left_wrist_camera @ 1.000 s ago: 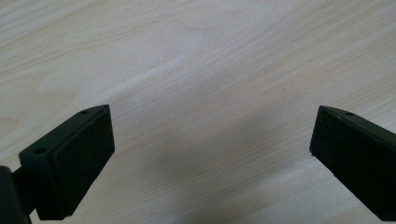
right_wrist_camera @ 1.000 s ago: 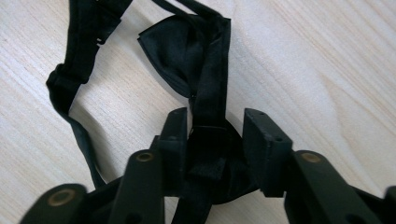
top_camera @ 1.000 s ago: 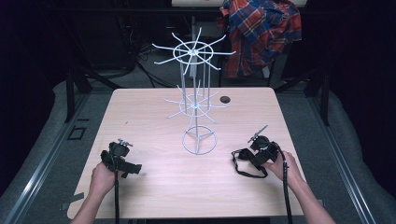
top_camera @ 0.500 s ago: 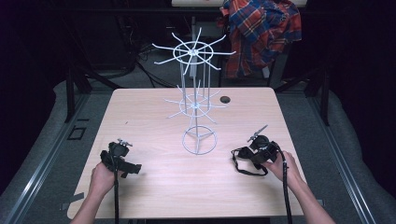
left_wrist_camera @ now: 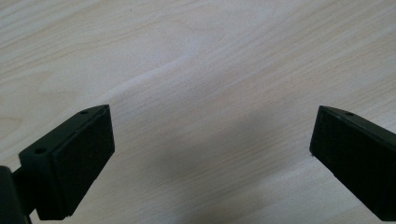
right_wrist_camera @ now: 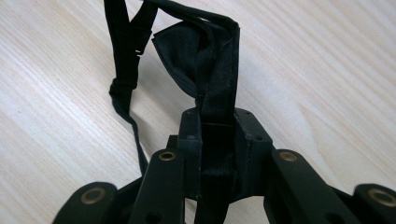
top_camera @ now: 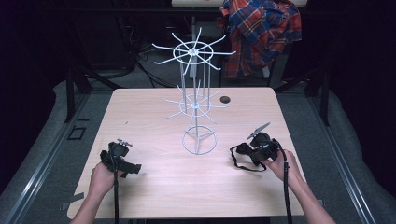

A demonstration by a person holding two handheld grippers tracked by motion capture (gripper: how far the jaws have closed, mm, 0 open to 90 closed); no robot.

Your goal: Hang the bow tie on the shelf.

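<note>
1. White wire rack (top_camera: 196,105) stands mid-table (top_camera: 140,116), between both hand-held grippers; plaid shirt (top_camera: 261,28) hangs behind.
2. Left hand-held gripper (left_wrist_camera: 210,154) gapes, empty; right hand-held gripper (right_wrist_camera: 217,140) pinches black bow tie (right_wrist_camera: 196,60).
3. Nothing has visibly shifted.

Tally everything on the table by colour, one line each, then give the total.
White: 1, the wire rack
Black: 4, the left gripper, the right gripper, the bow tie with strap and the small round thing near the far edge
Total: 5
</note>
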